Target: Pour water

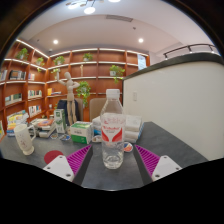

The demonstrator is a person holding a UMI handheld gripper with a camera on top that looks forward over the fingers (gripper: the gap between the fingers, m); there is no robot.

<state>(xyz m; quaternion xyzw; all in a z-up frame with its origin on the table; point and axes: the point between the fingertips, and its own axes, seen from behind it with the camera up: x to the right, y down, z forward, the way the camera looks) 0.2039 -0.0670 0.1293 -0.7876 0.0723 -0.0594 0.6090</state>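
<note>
Facing a smooth grey tabletop (150,140) in a room lined with lit wooden shelving (90,62) carrying potted plants. One clear plastic bottle (113,118), cylindrical, white cap, red-and-white label, upright just ahead of the gripper (112,160), between its fingers, untouched. One clear glass (113,153) before the bottle. Two magenta ridged pads (79,158), jaws apart. Assorted boxes (80,130) behind, left.
</note>
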